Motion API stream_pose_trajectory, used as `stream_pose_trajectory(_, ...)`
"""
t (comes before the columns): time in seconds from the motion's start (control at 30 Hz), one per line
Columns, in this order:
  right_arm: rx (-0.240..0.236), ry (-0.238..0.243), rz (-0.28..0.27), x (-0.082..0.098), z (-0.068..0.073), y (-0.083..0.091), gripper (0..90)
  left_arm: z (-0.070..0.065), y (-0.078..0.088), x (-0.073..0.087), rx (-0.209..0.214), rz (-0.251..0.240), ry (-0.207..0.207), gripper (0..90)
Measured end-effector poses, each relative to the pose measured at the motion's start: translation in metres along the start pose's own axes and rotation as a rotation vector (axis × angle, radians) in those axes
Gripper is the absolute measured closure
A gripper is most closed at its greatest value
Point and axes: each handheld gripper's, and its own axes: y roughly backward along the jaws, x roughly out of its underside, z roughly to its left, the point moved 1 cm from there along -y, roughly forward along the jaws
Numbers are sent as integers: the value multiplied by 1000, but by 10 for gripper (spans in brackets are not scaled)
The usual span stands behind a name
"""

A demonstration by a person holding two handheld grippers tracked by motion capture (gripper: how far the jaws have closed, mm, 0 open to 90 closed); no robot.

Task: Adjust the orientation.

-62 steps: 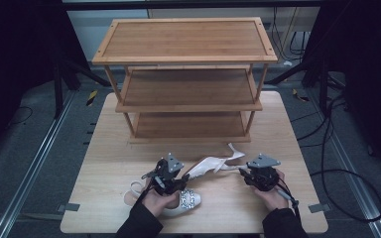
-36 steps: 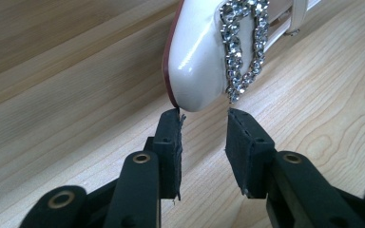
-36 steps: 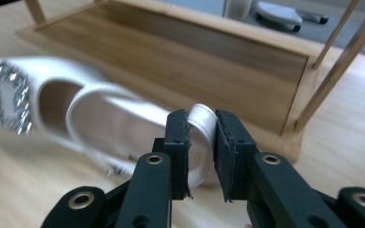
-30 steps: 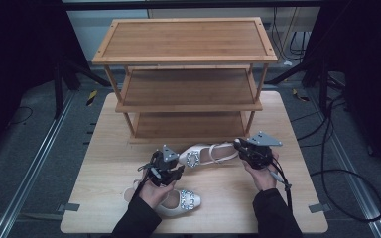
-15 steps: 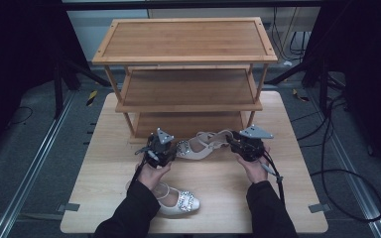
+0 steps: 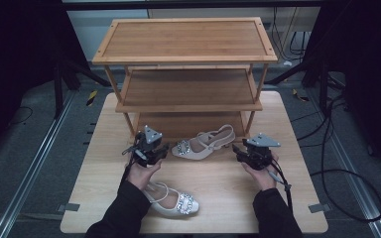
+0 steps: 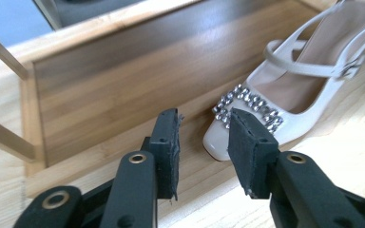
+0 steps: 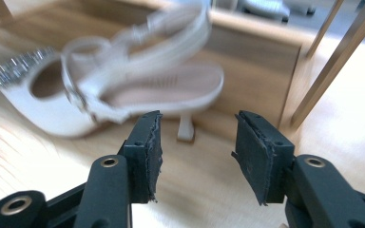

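High view: wooden rack (image 6: 184, 59) with three shelves stands at the 12 o'clock half of the table (image 6: 104, 148). One cream shoe (image 6: 204, 144) with a jewelled toe lies on the table right at the front edge of the bottom shelf, toe pointing to 9 o'clock, heel strap to 3. Left claw (image 6: 162, 150) sits just beside the toe at 9 o'clock of the shoe; right claw (image 6: 237, 149) sits near the heel at 3 o'clock of it. Neither touches it here. Second shoe (image 6: 173, 200), same kind, lies at 6 o'clock near the table's front edge, just beside the left sleeve (image 6: 121, 213).

Left gripper view: left claw (image 7: 203, 137) is narrowly parted, nothing between the pads, jaws have just been opening. The shoe's (image 7: 285, 95) toe is at 1 o'clock just past the right-hand pad (image 7: 244, 142), clear of it. Sole rests on the table, with the shelf's front board (image 7: 123, 95) right behind.

Right gripper view: right claw (image 8: 197, 147) is parted wider, empty, jaws have just been opening. Shoe (image 8: 123, 90) is blurred, at 11 o'clock beyond the tips. Its short heel (image 8: 185, 128) stands on the table ahead of the gap between the jaws, apart from both pads. A rack leg (image 8: 335, 61) runs up at 2 o'clock.
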Motion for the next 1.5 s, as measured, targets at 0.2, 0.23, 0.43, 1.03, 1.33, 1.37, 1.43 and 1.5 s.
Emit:
stream_pose_trajectory(0.2,4,17,66,8,6,-27,537,13,36,6,-13,-67,18,591)
stream_pose_trajectory(0.23,2,15,75,8,7,-32,544,18,42,10,-21,-74,24,587)
stream_pose_trajectory(0.43,25,13,109,6,7,-57,595,61,74,50,-120,-96,118,541)
stream_pose_trajectory(1.03,-27,6,158,5,5,-59,814,104,74,100,-218,-46,212,513)
stream_pose_trajectory(1.33,-93,67,199,19,22,-19,809,103,74,109,-215,-19,205,502)
stream_pose_trajectory(1.37,-107,72,205,21,25,-14,809,103,74,111,-212,-19,204,496)
stream_pose_trajectory(1.43,-133,73,206,26,31,-6,808,103,74,114,-207,-16,209,489)
stream_pose_trajectory(1.5,-151,86,215,29,38,-1,810,103,74,116,-202,-11,214,485)
